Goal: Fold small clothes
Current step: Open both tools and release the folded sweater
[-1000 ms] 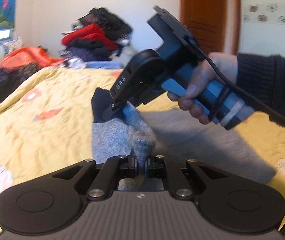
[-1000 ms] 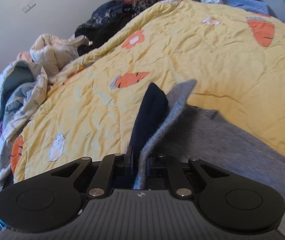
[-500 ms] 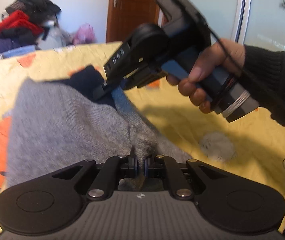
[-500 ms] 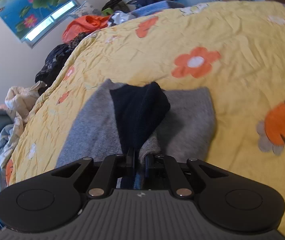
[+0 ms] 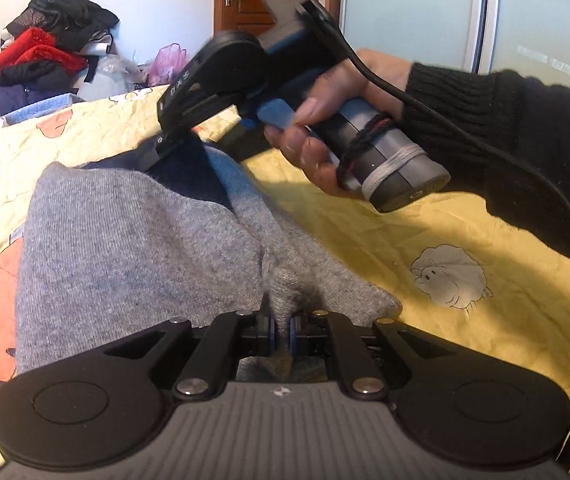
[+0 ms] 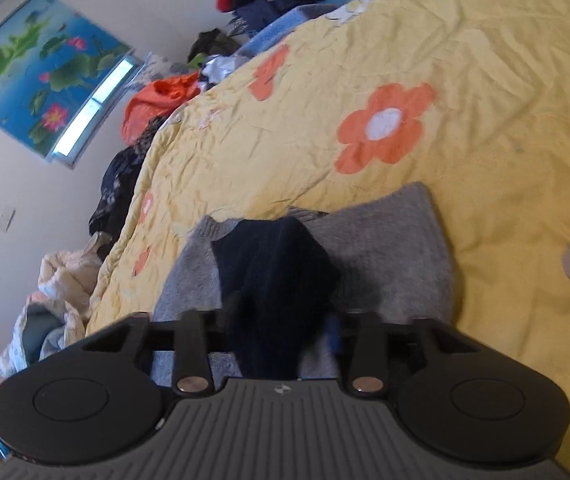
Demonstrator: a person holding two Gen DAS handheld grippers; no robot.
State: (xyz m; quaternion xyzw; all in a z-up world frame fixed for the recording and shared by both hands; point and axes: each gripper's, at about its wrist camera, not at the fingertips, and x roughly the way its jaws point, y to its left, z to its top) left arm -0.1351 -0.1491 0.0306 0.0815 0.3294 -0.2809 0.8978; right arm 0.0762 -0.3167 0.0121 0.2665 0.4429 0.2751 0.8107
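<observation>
Grey sweater (image 5: 133, 240) lies spread on the yellow quilt (image 5: 425, 240), folded over on itself, directly ahead of and below both claws. Left claw (image 5: 281, 326) is clamped tight on a pinched ridge of grey knit at the sweater's near edge; the fabric bunches up between the two pads and the rest of the garment fans out ahead of it to the left. Right claw (image 6: 281, 320) sits over the dark navy cuff (image 6: 273, 272); its jaws are opening, the navy part is between them, and the pads stand clear of it on both sides. In the right wrist view the grey body of the sweater (image 6: 385, 248) spreads out past the fingertips, just beyond and to both sides of the navy part.

From the left wrist view the right claw (image 5: 157, 152) shows up ahead and above, tips down at the navy part (image 5: 189, 176) at the far end of the sweater, held by a hand (image 5: 337, 120) in a black ribbed sleeve (image 5: 505, 120). Both claws are at the same garment, one at each end of the fold line.

Clothes pile (image 5: 45, 52) well beyond the sweater, off the quilt's far edge. Orange flower print (image 6: 385, 128) on the quilt beyond the sweater in the right view.
</observation>
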